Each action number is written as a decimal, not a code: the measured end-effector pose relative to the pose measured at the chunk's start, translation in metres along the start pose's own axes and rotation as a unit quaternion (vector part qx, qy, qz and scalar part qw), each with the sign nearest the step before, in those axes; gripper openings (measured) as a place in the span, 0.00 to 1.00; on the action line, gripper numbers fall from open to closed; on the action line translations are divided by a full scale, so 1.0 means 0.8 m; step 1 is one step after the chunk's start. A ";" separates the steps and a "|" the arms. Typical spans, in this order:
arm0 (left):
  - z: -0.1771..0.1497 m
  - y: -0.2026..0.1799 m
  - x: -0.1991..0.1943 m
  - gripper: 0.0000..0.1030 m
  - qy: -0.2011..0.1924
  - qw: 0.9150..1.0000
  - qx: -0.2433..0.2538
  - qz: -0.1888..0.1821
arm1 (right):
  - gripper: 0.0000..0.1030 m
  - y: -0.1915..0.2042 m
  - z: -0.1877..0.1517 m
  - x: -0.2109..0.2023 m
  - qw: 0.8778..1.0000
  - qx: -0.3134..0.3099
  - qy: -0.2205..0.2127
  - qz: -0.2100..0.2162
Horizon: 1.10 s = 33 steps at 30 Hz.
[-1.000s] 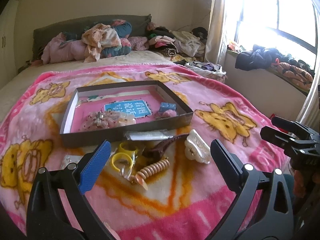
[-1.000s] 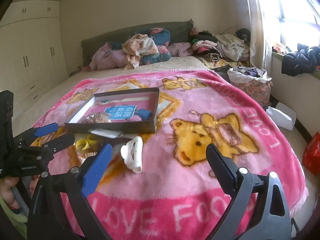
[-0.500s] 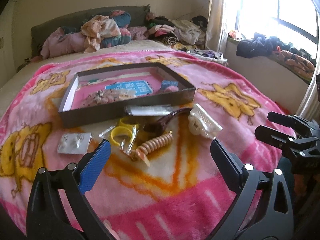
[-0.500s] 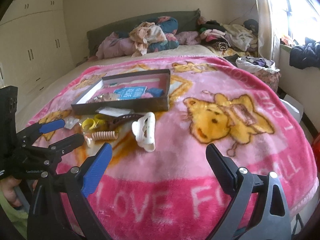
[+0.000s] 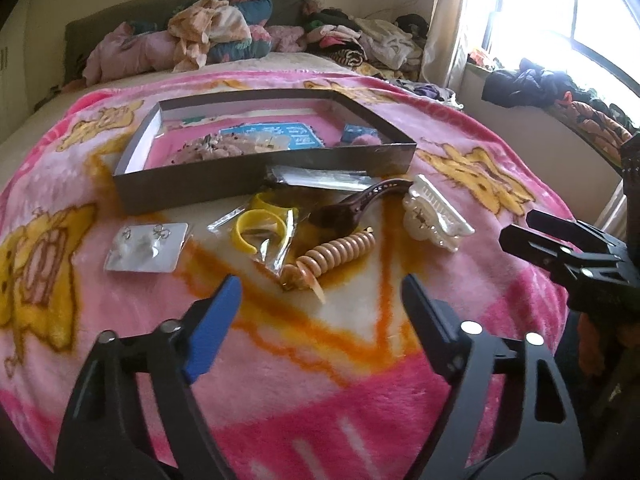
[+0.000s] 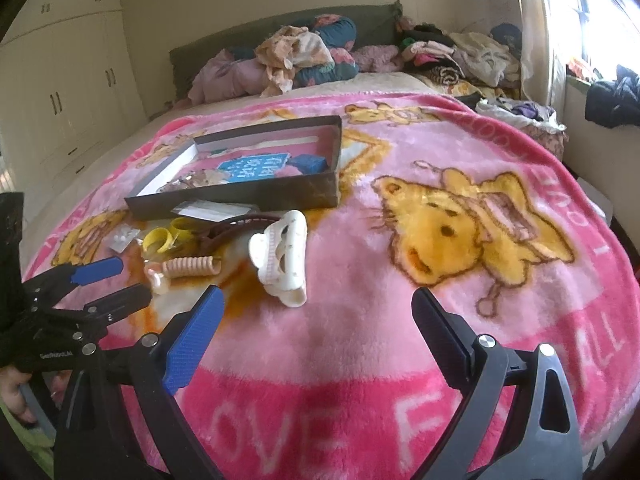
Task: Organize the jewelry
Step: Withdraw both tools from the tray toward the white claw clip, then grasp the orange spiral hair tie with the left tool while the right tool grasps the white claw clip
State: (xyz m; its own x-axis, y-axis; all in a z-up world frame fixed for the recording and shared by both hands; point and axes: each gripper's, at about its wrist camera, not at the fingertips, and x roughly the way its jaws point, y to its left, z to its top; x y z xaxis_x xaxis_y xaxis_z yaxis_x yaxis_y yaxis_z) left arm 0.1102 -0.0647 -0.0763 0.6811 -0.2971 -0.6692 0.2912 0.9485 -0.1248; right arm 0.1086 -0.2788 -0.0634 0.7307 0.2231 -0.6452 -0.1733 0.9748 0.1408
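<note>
Starting at the left, I am holding the left gripper [image 5: 318, 298] low over the pink blanket [image 5: 280, 392], its jaws spread wide and gripping nothing. Just ahead and left of it the earring card [image 5: 146, 246] is lying flat, the loose piece farthest left. Moving right, the yellow bangles [image 5: 264, 224] are sitting in their clear wrapper, and the peach spiral hair tie [image 5: 336, 256] is lying beside them, almost centred between my left jaws, so I judge it the easiest first pick. The dark brown hair clip [image 5: 356, 204] is leaning across the pile toward the box [image 5: 256, 174], with a clear flat packet [image 5: 320, 174] resting against the box's near wall. The box is sitting open behind the cluster, already holding a few pieces, which is probably why the loose items are gathered along its front edge.

Further right, the white claw clip [image 6: 282, 258] is lying on its side, apart from the rest. I am keeping the right gripper [image 6: 316, 318] released and empty, hovering just short of that clip, likely lined up to take it.
</note>
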 end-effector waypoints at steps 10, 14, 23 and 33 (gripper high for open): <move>-0.005 0.010 0.020 0.22 0.032 0.999 -0.030 -0.025 | 0.81 0.000 0.011 0.034 1.000 0.002 0.023 0.017; -0.004 0.009 0.025 0.21 0.035 0.998 -0.033 -0.027 | 0.72 0.003 0.017 0.053 0.998 0.008 0.043 0.035; 0.005 0.006 0.035 0.20 0.039 0.999 -0.033 -0.015 | 0.60 0.006 0.028 0.086 0.996 0.033 0.063 0.046; 0.008 0.000 0.044 0.05 0.039 0.999 -0.023 -0.011 | 0.34 -0.004 0.017 0.062 0.999 0.026 0.037 0.020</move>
State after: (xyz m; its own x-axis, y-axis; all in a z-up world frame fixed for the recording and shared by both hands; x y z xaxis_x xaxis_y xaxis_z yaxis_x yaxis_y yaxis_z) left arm 0.1386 -0.0757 -0.0955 0.6200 -0.3109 -0.7203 0.2729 0.9463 -0.1736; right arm 0.1544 -0.2708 -0.0858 0.6724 0.2625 -0.6920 -0.1657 0.9647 0.2049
